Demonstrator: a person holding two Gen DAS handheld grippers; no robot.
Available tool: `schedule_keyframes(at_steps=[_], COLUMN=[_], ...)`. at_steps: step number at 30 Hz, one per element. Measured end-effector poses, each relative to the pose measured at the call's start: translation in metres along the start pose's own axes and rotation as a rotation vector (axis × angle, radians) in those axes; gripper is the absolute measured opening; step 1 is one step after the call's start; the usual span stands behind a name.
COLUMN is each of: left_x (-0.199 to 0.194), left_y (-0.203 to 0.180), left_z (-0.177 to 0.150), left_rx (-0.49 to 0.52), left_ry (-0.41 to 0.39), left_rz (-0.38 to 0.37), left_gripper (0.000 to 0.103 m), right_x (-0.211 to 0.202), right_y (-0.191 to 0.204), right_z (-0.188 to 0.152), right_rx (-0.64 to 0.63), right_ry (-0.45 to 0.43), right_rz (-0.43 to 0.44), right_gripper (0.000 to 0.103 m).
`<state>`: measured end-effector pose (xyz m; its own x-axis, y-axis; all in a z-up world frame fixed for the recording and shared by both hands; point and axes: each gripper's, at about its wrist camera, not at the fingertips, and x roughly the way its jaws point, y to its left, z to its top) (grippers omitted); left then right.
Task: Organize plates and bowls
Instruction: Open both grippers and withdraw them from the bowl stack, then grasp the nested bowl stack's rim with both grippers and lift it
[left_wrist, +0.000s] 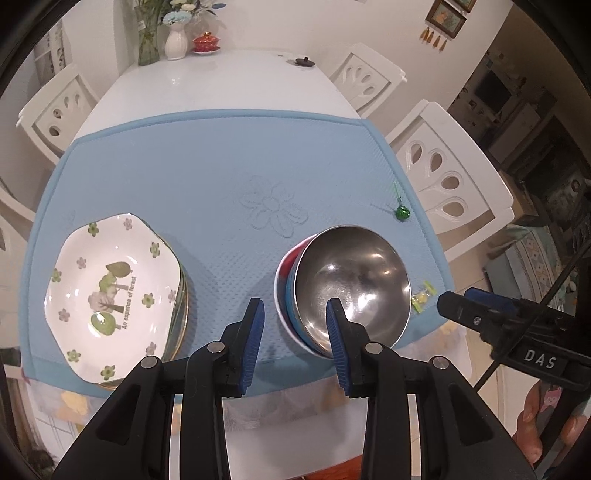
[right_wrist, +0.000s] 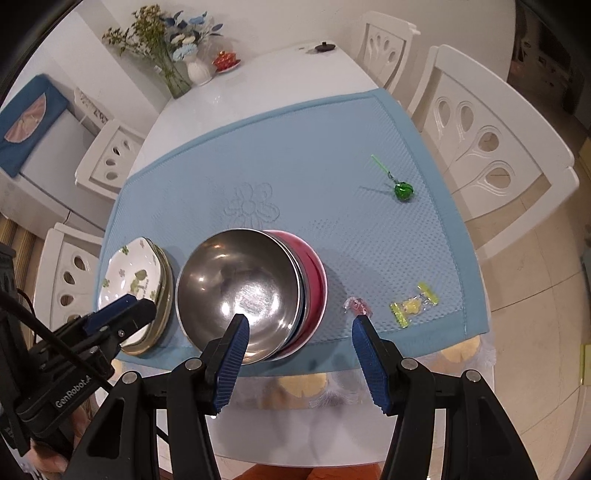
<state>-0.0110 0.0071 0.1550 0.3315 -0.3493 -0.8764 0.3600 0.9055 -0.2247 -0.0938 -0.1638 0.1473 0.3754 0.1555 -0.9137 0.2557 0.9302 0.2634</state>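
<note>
Left wrist view only: full face of the top plate (left_wrist: 110, 291), white with green flowers, trees and printed lettering, sitting on a plate stack to the outside of the left finger. Also framed pictures (left_wrist: 445, 14) on the wall, and the right gripper (left_wrist: 454, 301) coming in from the right edge with a hand (left_wrist: 546, 428) under it.

Right wrist view only: pink wrapped candy (right_wrist: 356, 306) just ahead of the right finger's tip, a blue-covered appliance (right_wrist: 29, 122) far left, and the left gripper (right_wrist: 122, 314) poking in from the left edge, in front of the plate stack (right_wrist: 147, 291).

Both views: steel bowl (left_wrist: 354, 284) nested on top of red and blue bowls (right_wrist: 314, 280) on the blue mat (left_wrist: 221, 177); green lollipop (right_wrist: 402, 192) and yellow candy (right_wrist: 413, 308) lying off to the right.

Left gripper (left_wrist: 295, 317): fingers apart with a narrow gap, nothing pinched, only bare mat between them. Right finger's tip overlaps the steel bowl's near rim; contact unclear. Bowl stack sits ahead and right of the gap.

Right gripper (right_wrist: 299, 325): fingers spread wider, nothing pinched. Left finger's tip sits over the steel bowl's inside near rim, the stack's right half between the fingers, slightly ahead. Touching or not, cannot tell.
</note>
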Motion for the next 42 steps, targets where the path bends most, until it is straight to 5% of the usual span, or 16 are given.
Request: schedule_keyframes(at_steps=[2, 4, 6, 24, 27, 31, 42], left_x=[0.002, 0.004, 0.005, 0.077, 0.086, 0.097, 0.117], left_y=[0.000, 0.001, 0.003, 0.043, 0.047, 0.045, 0.041], left_z=[-0.001, -0.002, -0.004, -0.017, -0.014, -0.012, -0.019], left_rx=[0.002, -0.005, -0.027, -0.284, -0.316, -0.334, -0.387], left_ry=[0.002, -0.006, -0.020, 0.068, 0.074, 0.094, 0.113], left_rz=[0.003, -0.003, -0.020, -0.219, -0.245, -0.277, -0.309], left_gripper=[0.038, 0.063, 0.067, 0.067, 0.064, 0.041, 0.040], right_x=[0.007, 0.015, 0.021, 0.091, 0.100, 0.109, 0.134], right_y=[-0.003, -0.006, -0.009, -0.031, -0.030, -0.025, -0.037], right_z=[0.001, 0.002, 0.003, 0.019, 0.022, 0.026, 0.025], right_rx=[0.003, 0.015, 0.025, 0.071, 0.059, 0.018, 0.082], right_ry=[0.006, 0.019, 0.028, 0.088, 0.096, 0.100, 0.133], right_rz=[0.010, 0.022, 0.043, 0.164, 0.181, 0.193, 0.344], right_gripper=[0.056, 0.056, 0.056, 0.056, 0.056, 0.056, 0.055])
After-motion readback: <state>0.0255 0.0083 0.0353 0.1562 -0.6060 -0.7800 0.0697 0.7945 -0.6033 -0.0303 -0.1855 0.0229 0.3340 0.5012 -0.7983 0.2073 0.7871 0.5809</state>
